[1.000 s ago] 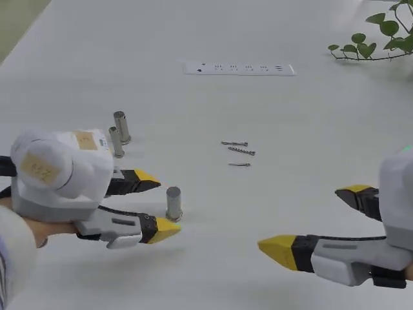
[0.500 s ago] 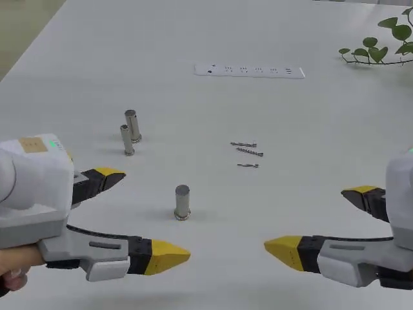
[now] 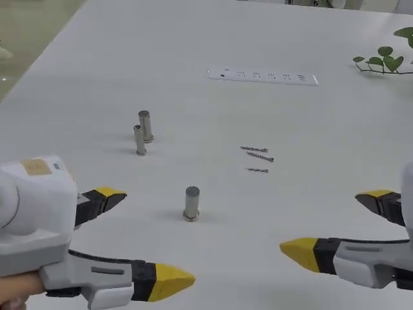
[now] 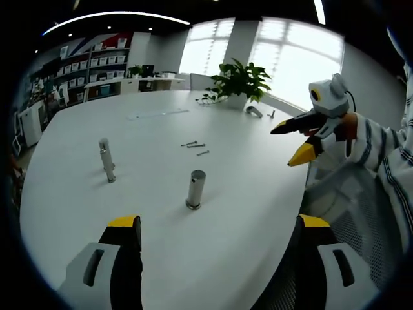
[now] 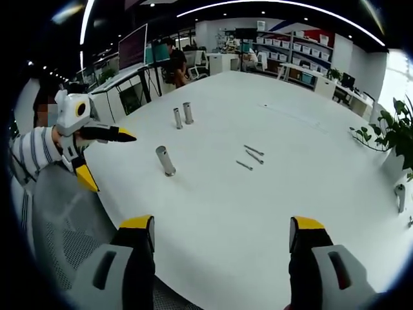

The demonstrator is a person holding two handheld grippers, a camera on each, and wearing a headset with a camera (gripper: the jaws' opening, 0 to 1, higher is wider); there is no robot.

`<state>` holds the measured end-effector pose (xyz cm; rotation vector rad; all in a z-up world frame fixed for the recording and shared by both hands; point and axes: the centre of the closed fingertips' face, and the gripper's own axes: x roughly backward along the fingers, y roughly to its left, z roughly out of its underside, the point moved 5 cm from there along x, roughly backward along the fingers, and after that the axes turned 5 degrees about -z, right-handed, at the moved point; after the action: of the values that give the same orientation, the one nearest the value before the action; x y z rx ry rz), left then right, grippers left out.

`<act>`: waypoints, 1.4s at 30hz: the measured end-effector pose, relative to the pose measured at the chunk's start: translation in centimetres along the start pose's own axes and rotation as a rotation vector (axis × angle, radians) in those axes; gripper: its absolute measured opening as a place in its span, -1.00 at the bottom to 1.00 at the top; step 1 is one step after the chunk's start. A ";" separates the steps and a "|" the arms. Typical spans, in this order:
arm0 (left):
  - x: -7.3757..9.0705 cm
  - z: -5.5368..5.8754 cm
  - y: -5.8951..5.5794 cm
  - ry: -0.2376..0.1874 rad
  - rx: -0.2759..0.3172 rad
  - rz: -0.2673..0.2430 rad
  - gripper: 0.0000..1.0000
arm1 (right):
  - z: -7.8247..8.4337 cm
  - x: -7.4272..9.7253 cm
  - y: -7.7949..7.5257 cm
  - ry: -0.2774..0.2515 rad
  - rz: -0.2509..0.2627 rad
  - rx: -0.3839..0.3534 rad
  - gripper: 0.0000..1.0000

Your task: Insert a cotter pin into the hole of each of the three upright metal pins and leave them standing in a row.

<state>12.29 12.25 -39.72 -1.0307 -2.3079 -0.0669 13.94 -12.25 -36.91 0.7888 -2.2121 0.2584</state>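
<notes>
While both grippers hang low over the white table (image 3: 97, 77), the left gripper (image 3: 152, 237) sits in the lower left of the head view. Its two yellow-tipped jaws are spread wide with nothing between them. Above it, in the left half of the frame, two of the three metal pins stand upright just beside each other: the back pin (image 3: 144, 125) and the front pin (image 3: 139, 139). The third pin (image 3: 191, 203) stands alone near the middle, well apart from that pair. Right of centre lie three cotter pins, flat on the table and near one another: one (image 3: 253, 149), a second (image 3: 261, 157) and a third (image 3: 257, 170), all apart from the metal pins. A white power strip (image 3: 261, 75) lies above them, and plant leaves (image 3: 385, 57) reach in at the upper right. In the lower right, the right gripper (image 3: 322, 221) is likewise spread wide, gripping nothing.
</notes>
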 end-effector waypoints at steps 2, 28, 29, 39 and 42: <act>0.0 0.1 0.2 -0.001 0.006 -0.007 0.97 | -0.3 0.0 -0.3 0.009 -0.014 0.026 0.67; 0.4 0.3 0.7 0.007 0.053 -0.028 0.92 | -7.6 -4.5 -7.4 -0.017 -0.034 0.264 0.34; 0.5 0.3 0.6 0.011 0.052 -0.021 0.91 | -7.8 -5.0 -7.7 -0.017 -0.033 0.267 0.32; 1.2 -0.5 0.4 -0.009 0.036 -0.024 0.91 | -8.9 -8.5 -8.9 0.005 -0.081 0.306 -0.02; 1.5 -0.6 0.3 -0.010 0.025 -0.024 0.92 | -9.2 -9.6 -8.8 0.017 -0.106 0.322 -0.11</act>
<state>12.08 13.27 -38.45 -0.9933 -2.3246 -0.0422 29.80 -11.04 -38.00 1.0685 -2.1323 0.5767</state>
